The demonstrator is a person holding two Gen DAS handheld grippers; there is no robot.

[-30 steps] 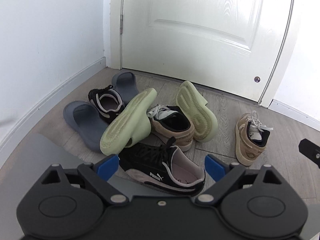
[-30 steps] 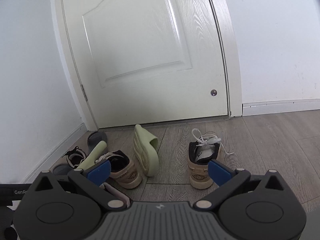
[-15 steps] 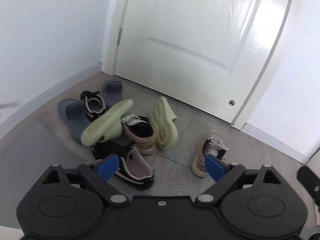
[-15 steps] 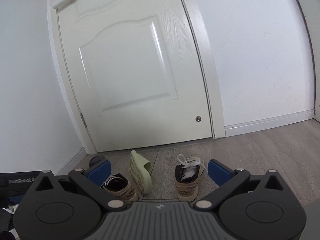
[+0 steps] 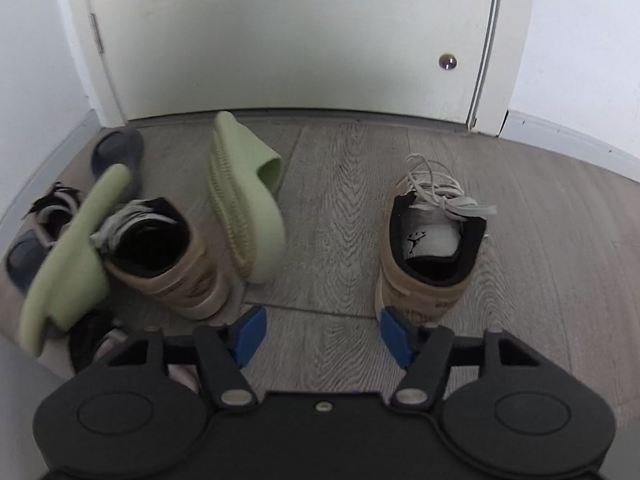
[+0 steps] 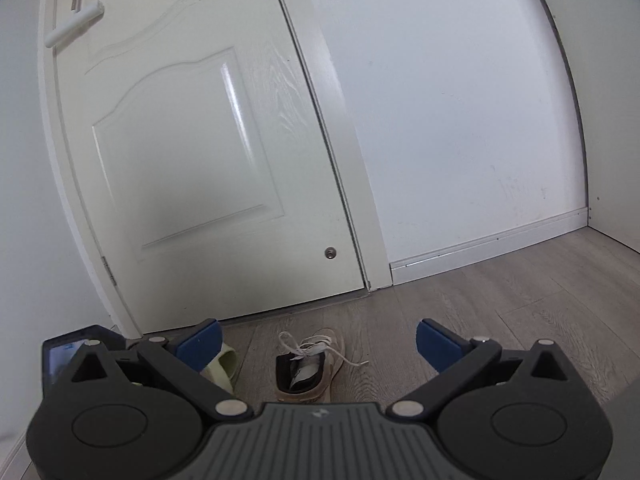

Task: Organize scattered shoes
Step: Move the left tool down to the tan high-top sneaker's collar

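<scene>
Scattered shoes lie on the wood floor before a white door. In the left wrist view my left gripper (image 5: 322, 336) hangs low over bare floor, its jaws closing with nothing between them. Its right pad is next to the heel of the right tan sneaker (image 5: 432, 248). A second tan sneaker (image 5: 168, 256) sits to the left, with a green slide (image 5: 244, 200) on its edge leaning against it. Another green slide (image 5: 68, 256) leans over the pile. My right gripper (image 6: 318, 342) is open and empty, well back from the right tan sneaker (image 6: 310, 368).
A grey slide (image 5: 118, 152) and a black sneaker (image 5: 52, 208) lie at the far left near the baseboard, and a dark sneaker (image 5: 96, 340) lies by my left finger. The shut white door (image 6: 192, 168) and the wall (image 6: 460, 120) bound the space. Bare floor (image 6: 520, 300) stretches right.
My left gripper has dropped and moved in toward the tan sneakers, and its jaws have narrowed. The right gripper has tilted up, so the shoes sit lower in its view.
</scene>
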